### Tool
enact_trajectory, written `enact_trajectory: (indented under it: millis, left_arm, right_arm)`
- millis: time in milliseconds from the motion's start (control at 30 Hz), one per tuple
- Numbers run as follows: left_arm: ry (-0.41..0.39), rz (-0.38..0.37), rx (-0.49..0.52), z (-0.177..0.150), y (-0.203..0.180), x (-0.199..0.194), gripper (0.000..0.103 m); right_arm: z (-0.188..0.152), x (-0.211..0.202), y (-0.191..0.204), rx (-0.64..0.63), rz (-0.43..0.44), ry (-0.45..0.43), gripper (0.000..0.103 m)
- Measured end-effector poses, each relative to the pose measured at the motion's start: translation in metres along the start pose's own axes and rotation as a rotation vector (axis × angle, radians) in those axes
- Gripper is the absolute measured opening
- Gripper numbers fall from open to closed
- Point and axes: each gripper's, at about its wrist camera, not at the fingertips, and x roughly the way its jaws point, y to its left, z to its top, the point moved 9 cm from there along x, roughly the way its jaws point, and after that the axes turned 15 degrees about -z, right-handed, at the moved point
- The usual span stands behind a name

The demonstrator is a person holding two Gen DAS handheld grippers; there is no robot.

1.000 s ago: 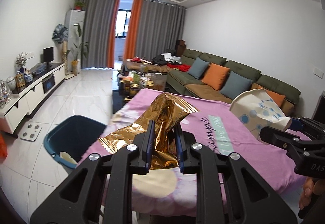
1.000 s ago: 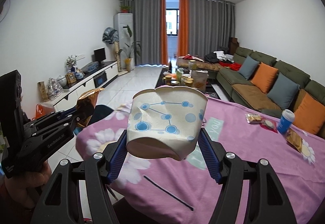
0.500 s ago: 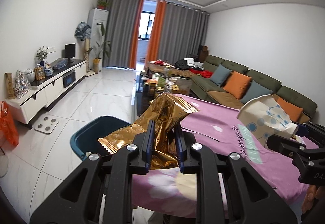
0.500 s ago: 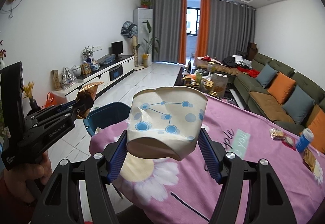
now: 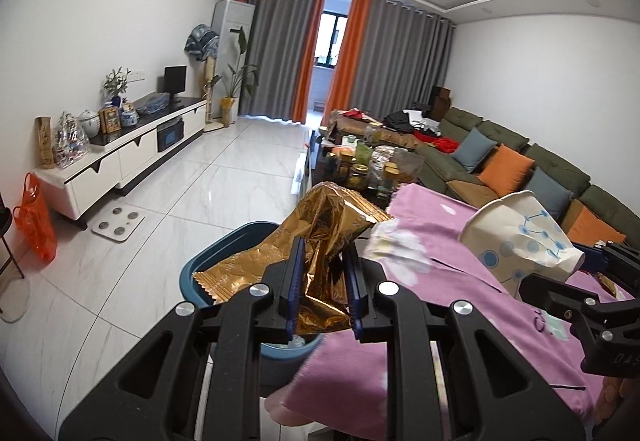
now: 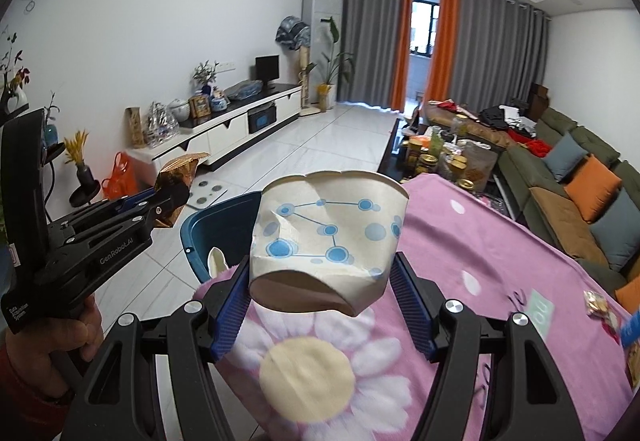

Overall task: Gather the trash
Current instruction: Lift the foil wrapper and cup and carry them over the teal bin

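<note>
A crumpled gold foil wrapper (image 5: 320, 241) is pinched between the nearly closed jaws of the left gripper (image 5: 322, 295), which is held out past the corner of the table, above the blue trash bin (image 5: 224, 253) standing on the tiled floor just beside that corner. A dented paper cup (image 6: 326, 237) printed with blue dots and lines is clamped sideways between the widely spread jaws of the right gripper (image 6: 320, 303), above the table's corner, where a pink flowered tablecloth (image 6: 480, 241) is spread. A pale scrap is seen inside the bin. More small wrappers (image 6: 596, 307) are left near the table's right edge.
</note>
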Motion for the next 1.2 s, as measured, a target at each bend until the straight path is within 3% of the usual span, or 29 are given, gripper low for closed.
enact_trajectory:
  millis: [367, 833, 1200]
  left_arm:
    - [0.073, 0.026, -0.047, -0.005, 0.047, 0.061, 0.019]
    - [0.151, 0.051, -0.075, -0.025, 0.074, 0.141, 0.019]
    - [0.229, 0.071, -0.134, -0.051, 0.117, 0.207, 0.019]
  right_arm:
    - [0.013, 0.049, 0.028, -0.052, 0.064, 0.067, 0.066]
    - [0.021, 0.113, 0.054, -0.098, 0.104, 0.144, 0.066]
    - [0.021, 0.16, 0.091, -0.18, 0.151, 0.222, 0.066]
